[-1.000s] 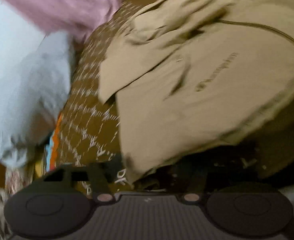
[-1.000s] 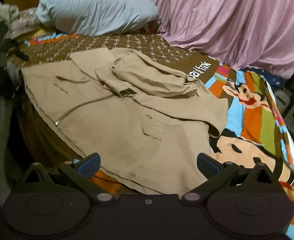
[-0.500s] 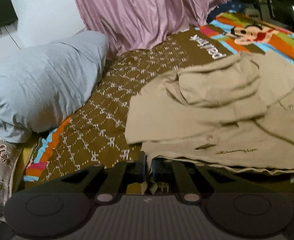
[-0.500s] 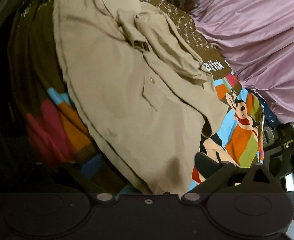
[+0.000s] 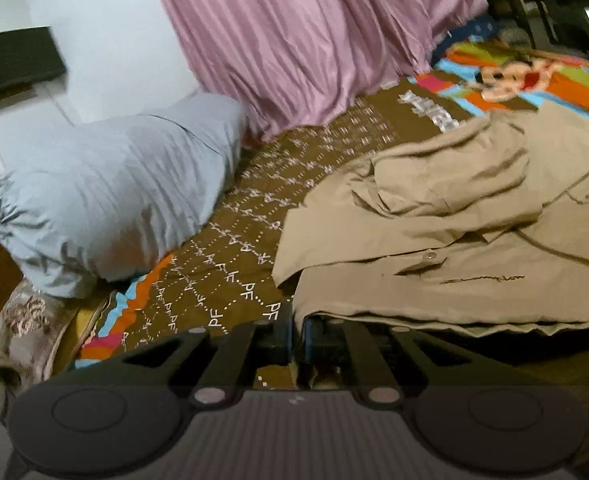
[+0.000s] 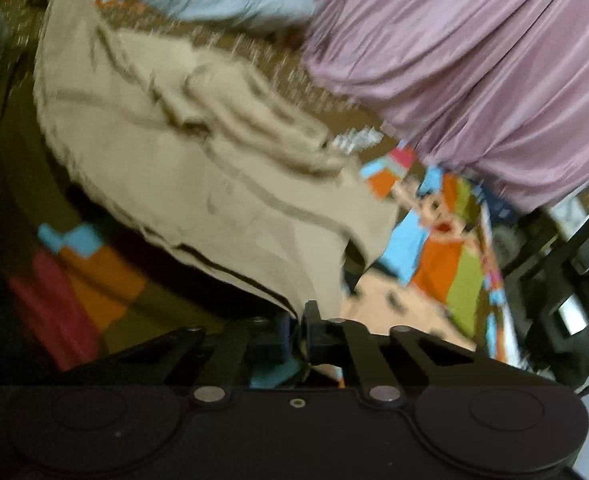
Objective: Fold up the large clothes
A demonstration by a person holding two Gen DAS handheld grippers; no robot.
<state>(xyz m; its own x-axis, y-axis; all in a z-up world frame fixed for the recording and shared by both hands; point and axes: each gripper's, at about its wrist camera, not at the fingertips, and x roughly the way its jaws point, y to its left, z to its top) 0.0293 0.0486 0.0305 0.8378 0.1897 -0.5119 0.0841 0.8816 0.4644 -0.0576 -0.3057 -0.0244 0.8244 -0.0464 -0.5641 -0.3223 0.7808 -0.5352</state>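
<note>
A tan jacket (image 5: 434,240) lies spread on the patterned bedspread (image 5: 238,248), with a sleeve folded over its chest. In the left wrist view my left gripper (image 5: 298,332) is shut on the jacket's near hem at its left corner, and the hem is lifted slightly off the bed. In the blurred right wrist view the same jacket (image 6: 214,184) runs up and to the left. My right gripper (image 6: 298,330) is at its lower corner, jaws closing tight with the cloth edge pinched between them.
A grey-blue pillow (image 5: 114,192) lies at the head of the bed. A pink curtain (image 5: 314,32) hangs along the far side. Dark furniture (image 6: 566,300) stands past the bed's foot. The colourful cartoon bedspread (image 6: 434,264) shows beyond the jacket.
The left gripper closed on the hem and rose with it, and the view levelled. The right gripper went from wide open to closed on the jacket's corner as it dropped and rolled.
</note>
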